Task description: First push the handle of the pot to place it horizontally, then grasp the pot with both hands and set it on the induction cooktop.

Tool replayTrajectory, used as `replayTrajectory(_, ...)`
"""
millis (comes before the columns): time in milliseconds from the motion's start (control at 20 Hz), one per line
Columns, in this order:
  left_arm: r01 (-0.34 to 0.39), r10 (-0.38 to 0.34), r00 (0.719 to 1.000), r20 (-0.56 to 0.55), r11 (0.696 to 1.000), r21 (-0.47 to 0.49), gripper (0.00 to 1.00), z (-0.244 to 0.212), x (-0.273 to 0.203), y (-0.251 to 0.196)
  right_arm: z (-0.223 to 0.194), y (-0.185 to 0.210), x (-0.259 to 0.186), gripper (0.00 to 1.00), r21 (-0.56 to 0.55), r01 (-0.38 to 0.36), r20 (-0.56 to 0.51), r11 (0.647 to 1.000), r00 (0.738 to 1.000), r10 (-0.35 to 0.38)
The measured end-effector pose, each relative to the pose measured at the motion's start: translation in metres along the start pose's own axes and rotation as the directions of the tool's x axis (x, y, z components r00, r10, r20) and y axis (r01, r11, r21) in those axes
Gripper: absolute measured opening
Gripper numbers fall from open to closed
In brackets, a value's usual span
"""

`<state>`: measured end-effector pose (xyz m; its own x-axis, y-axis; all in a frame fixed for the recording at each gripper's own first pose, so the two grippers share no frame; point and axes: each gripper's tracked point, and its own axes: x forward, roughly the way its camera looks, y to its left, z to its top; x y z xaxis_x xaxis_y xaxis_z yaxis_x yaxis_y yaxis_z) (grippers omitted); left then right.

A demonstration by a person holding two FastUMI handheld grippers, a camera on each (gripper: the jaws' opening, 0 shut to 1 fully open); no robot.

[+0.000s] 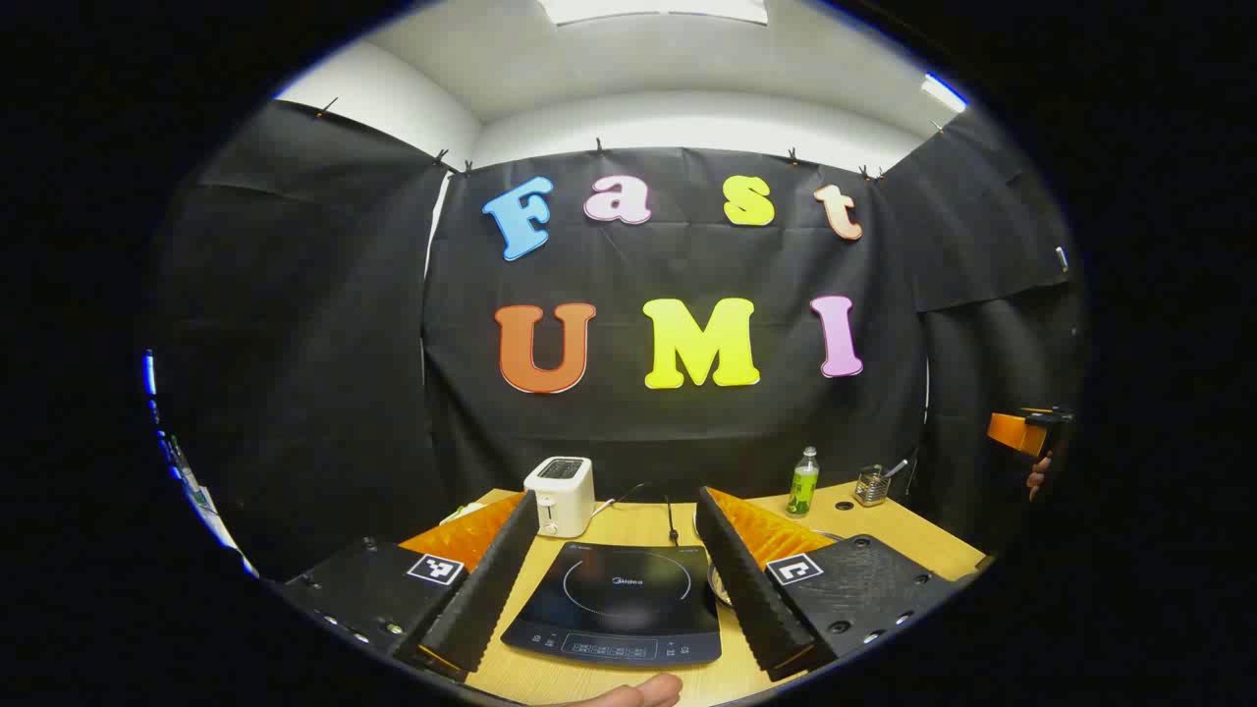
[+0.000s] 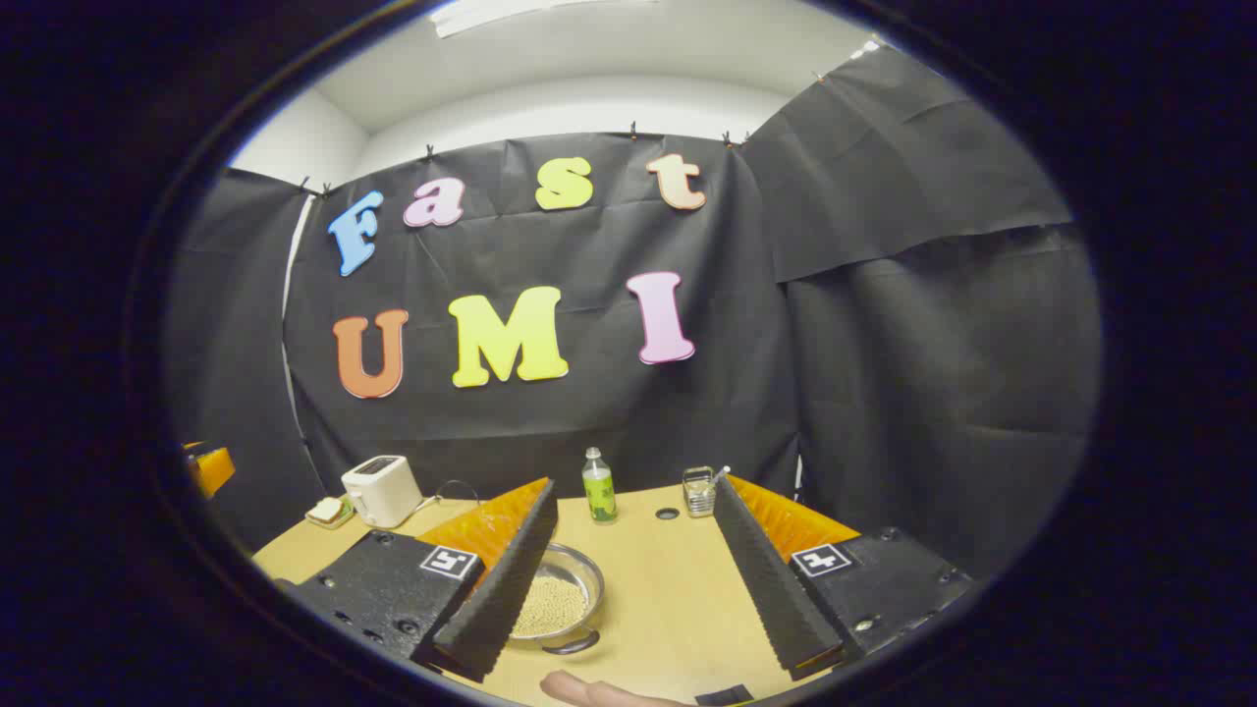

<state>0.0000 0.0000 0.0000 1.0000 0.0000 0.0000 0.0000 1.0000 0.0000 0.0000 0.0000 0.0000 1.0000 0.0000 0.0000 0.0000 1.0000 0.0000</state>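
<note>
Both claws hover level above the surface (image 2: pixel 668 589), fingers spread wide and gripping nothing. The left claw (image 1: pixel 619 579) frames the induction cooktop (image 1: pixel 617 604). The pot (image 2: pixel 560 601), filled with pale grains, sits right of the cooktop, partly behind the right claw (image 2: pixel 638 579)'s left finger.

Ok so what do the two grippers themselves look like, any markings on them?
Both look alike. The left gripper and the right gripper each have two long, wedge-shaped fingers with ribbed inner faces and orange ridged outer sides, mounted on black textured blocks with screw holes. Each block carries a small square black-and-white tag. No cables visible.
</note>
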Motion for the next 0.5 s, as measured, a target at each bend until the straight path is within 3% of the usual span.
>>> replayTrajectory(500,-0.002,0.003,1.000,0.016,0.999,-0.052,0.95,0.006,-0.004,0.017,0.020,0.014,-0.020,0.97,-0.032,-0.039,0.046,0.999,0.998,0.040)
